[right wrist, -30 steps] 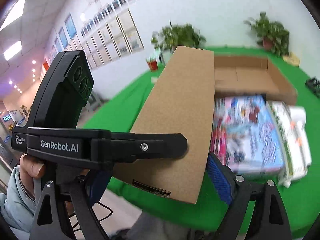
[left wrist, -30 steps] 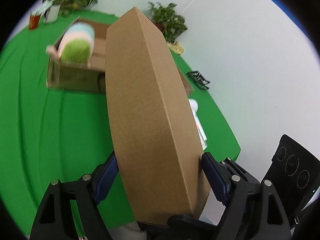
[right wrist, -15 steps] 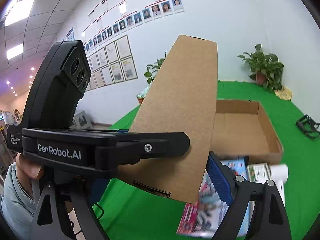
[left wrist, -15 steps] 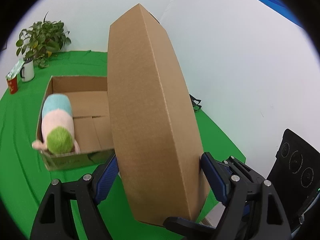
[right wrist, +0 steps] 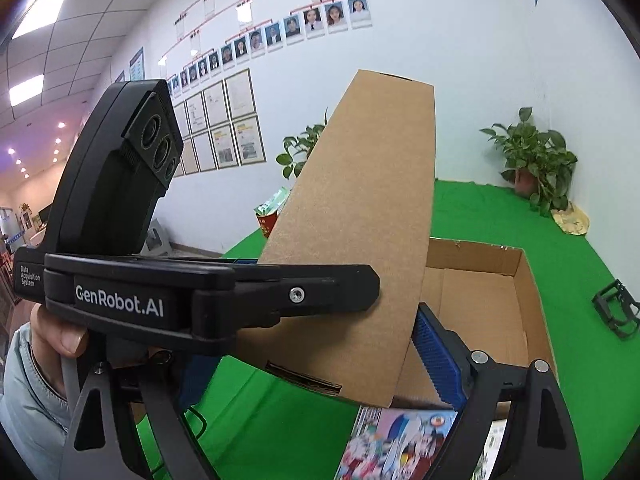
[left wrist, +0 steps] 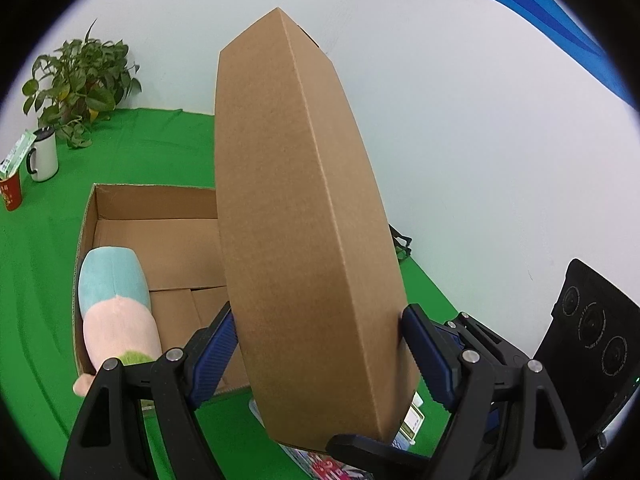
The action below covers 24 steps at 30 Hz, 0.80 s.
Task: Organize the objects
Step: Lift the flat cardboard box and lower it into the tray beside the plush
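The table (left wrist: 132, 140) was covered in a bright green cloth, slightly rippled, and it met plain white walls. On the wall at ten o'clock of my right view hung rows of framed papers and small portrait photos (right wrist: 280, 32). A leafy potted plant (left wrist: 80, 76) stood at ten o'clock of my left view, with a white mug (left wrist: 43, 154) and a red cup (left wrist: 11, 196) near it; another plant (right wrist: 534, 160) stood at two o'clock of my right view.

I held a long, flat closed carton (left wrist: 296, 232) of smooth brown corrugated board, raised off the cloth and tilted upward. My left gripper (left wrist: 320, 344) stood wide, its ribbed blue pads pressed on the carton's two narrow sides. My right gripper (right wrist: 304, 344) clamped the same carton (right wrist: 360, 240) just as wide.

Below it, at seven o'clock, lay an open shallow cardboard box (left wrist: 160, 236), and a soft plush roll (left wrist: 116, 304) in blue, pink and green lay along its left wall. A glossy picture book (right wrist: 396, 444) lay at six o'clock.
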Tool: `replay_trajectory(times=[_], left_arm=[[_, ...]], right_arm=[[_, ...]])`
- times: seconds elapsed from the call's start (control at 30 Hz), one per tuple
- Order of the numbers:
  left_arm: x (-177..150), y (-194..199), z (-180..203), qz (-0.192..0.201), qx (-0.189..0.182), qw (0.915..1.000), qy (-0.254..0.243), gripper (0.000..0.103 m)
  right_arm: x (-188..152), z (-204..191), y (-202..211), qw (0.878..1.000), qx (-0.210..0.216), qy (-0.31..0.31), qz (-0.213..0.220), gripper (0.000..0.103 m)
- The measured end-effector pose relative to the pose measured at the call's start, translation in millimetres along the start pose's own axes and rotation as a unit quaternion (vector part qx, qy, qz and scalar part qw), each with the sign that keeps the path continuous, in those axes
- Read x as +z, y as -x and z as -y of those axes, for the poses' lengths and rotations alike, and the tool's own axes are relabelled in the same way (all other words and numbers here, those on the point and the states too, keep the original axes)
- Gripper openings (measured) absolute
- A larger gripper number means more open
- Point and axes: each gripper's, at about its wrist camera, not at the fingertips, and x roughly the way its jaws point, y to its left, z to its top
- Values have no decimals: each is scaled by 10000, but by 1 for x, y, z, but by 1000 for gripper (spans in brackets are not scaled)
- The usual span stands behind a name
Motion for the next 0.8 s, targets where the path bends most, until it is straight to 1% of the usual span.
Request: replay_trajectory(times=[0.2,0.37,0.5,0.63,0.7,0.8], left_arm=[[17,-24,-30,-176,43,9995,275,81],[17,-54,-55,-482,207,9975,475,81],[7,-78,-72,-797,332,9942,648,81],[-6,-94,-82,-1039,562,9908,659,81],[-11,-100,-84,-1154,678,9888,652,81],[-15,-107,-90,-1357,919,9843,653,81]], right_arm=[[33,17,-59,9991,89,65,-419,87],[44,39,-110,9960,256,-144,-838,87],[34,54,-145,9916,410,-415,-1155,87],[22,66,-178,9855,618,-610,-1457,87],[12,66,-187,9833,680,-644,-1563,87],[1,70,-208,9779,834,-814,-1733,87]])
